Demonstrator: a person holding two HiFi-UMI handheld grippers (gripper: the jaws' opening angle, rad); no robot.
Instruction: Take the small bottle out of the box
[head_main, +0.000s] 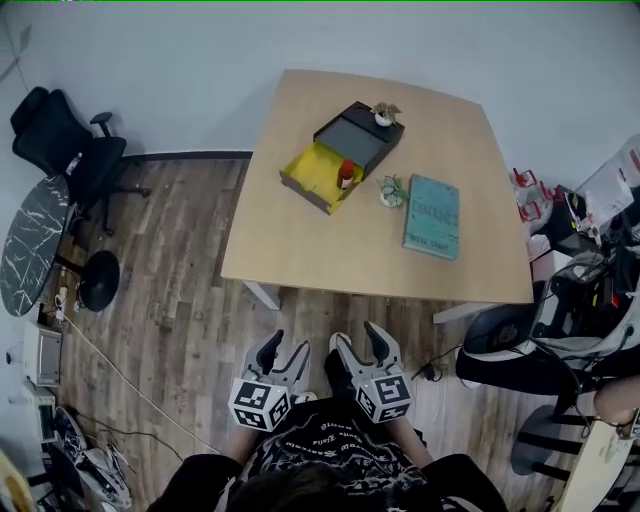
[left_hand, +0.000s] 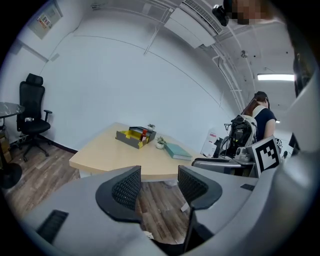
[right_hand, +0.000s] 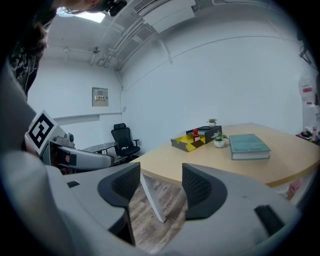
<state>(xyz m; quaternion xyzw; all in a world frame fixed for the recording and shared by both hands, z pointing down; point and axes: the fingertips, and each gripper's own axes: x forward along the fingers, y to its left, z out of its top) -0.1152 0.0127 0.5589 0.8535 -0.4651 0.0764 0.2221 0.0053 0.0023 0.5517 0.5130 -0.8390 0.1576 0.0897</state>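
A small red bottle with a white cap (head_main: 346, 174) stands in the yellow-lined part of an open dark box (head_main: 335, 156) on the wooden table (head_main: 330, 250). The bottle (left_hand: 143, 135) and box (left_hand: 131, 137) look tiny and distant in the left gripper view, and so do the bottle (right_hand: 196, 135) and box (right_hand: 192, 139) in the right gripper view. My left gripper (head_main: 286, 351) and right gripper (head_main: 357, 340) hang close to my body over the floor, well short of the table. Both are open with nothing between the jaws.
A teal book (head_main: 432, 215) lies right of the box, with a small potted plant (head_main: 390, 190) between them and another plant (head_main: 384, 113) on the box's far corner. A black office chair (head_main: 70, 150) stands left; bags and clutter (head_main: 560, 330) crowd the right.
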